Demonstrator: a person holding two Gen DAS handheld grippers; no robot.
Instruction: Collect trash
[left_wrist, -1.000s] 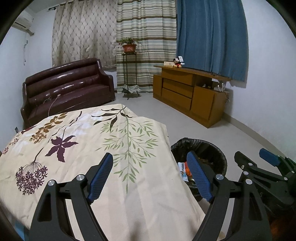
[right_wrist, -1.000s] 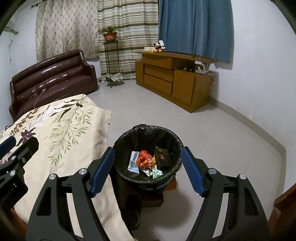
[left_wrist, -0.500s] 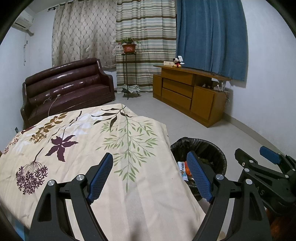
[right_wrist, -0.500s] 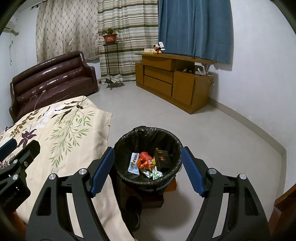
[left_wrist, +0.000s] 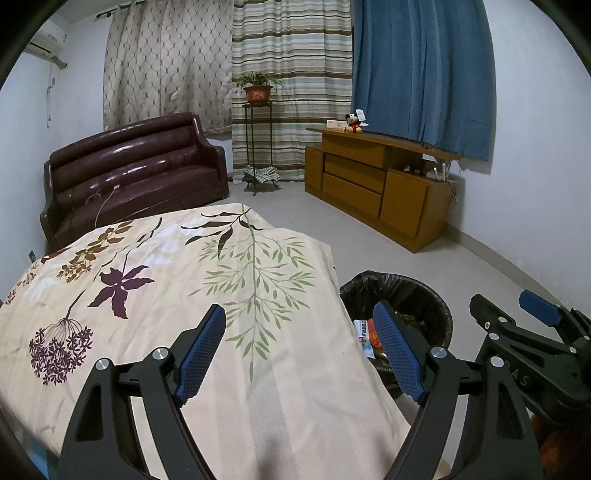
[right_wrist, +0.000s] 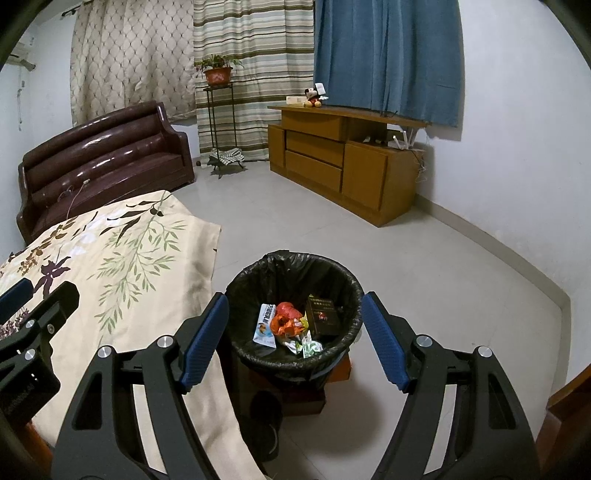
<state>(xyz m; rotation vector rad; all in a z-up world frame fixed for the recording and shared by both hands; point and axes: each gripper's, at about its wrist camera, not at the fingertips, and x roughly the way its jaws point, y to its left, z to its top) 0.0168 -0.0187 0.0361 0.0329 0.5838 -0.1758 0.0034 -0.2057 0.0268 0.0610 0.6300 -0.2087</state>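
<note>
The trash bin (right_wrist: 293, 295) stands on the floor just right of the bed cover (left_wrist: 177, 295), and wrappers (right_wrist: 286, 325) and a small box (right_wrist: 322, 316) lie in it. Behind the bed is a sofa (left_wrist: 133, 177). Right of the sofa stands a plant stand (left_wrist: 257, 147) (a pot on top), then a cabinet (left_wrist: 380, 188) along the wall.

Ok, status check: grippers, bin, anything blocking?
Left gripper open, empty, over bedspread. Right gripper open, empty, above bin. Trash inside. Nothing blocking.
</note>
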